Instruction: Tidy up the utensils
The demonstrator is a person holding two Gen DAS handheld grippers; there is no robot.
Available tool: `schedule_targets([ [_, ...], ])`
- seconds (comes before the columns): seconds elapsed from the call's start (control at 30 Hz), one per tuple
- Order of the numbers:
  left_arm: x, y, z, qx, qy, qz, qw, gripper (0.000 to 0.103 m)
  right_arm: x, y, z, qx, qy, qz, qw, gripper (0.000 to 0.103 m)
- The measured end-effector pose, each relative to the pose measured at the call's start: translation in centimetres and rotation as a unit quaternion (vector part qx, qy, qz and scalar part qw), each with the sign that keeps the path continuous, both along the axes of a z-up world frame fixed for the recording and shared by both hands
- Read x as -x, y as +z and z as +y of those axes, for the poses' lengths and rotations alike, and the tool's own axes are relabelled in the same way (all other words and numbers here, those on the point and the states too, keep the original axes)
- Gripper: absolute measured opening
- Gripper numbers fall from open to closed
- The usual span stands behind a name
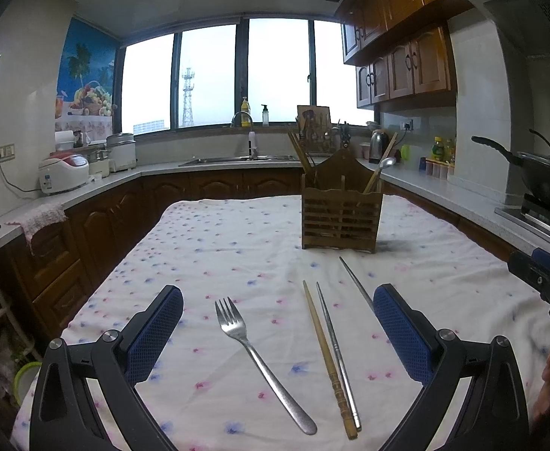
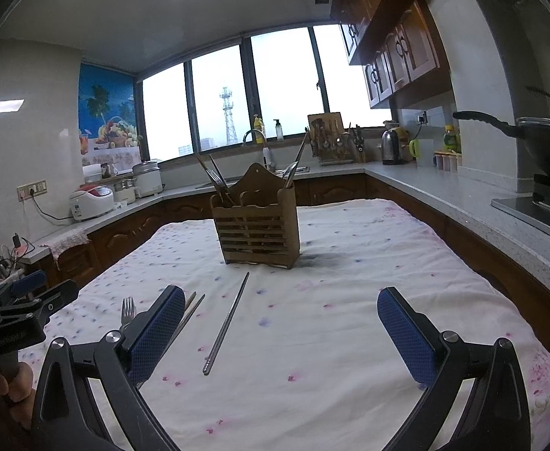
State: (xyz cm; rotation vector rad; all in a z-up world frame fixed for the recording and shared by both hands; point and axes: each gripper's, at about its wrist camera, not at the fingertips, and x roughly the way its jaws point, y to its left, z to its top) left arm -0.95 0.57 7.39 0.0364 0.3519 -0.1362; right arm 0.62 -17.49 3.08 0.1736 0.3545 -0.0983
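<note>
Left wrist view: my left gripper (image 1: 278,323) is held low and level over the bench (image 1: 207,240), jaws spread wide and holding nothing. Between the fingers, on the flowered cloth, lie a fork (image 1: 259,360), tines pointing away, a wooden chopstick (image 1: 327,357) and a metal chopstick (image 1: 338,353) side by side. A second metal chopstick (image 1: 355,282) runs partly behind the right finger. The wooden utensil holder (image 1: 340,214) stands upright farther ahead with utensils in it. My right gripper (image 1: 541,274) shows at the right edge.

Right wrist view: my right gripper (image 2: 280,327) hovers level, jaws spread and empty. One metal chopstick (image 2: 226,323) lies between the fingers, nearer the left one. The utensil holder (image 2: 256,221) stands ahead.
</note>
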Motion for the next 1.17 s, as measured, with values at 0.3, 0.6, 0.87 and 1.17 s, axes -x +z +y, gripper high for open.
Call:
schedule_targets([
  [0.3, 0.1, 0.2, -0.1, -0.002, -0.001, -0.003, 1.0, 0.102, 0.0, 0.0, -0.1, 0.0, -0.001, 0.0, 1.0, 0.103],
  [0.6, -0.5, 0.3, -0.3, -0.001, -0.003, 0.001, 1.0, 0.102, -0.5, 0.0, -1.3, -0.002, -0.019, 0.01, 1.0, 0.103],
  [0.87, -1.3, 0.9, -0.5, 0.0, -0.004, 0.01, 0.9999, 0.102, -1.2, -0.2, -1.9, -0.009, -0.022, 0.015, 1.0, 0.103],
  [1.17, -1.3, 1.3, -0.7, 0.003, -0.004, 0.007, 1.0, 0.102, -1.5, -0.1, -2.0, -0.008, -0.023, 0.016, 1.0, 0.103],
])
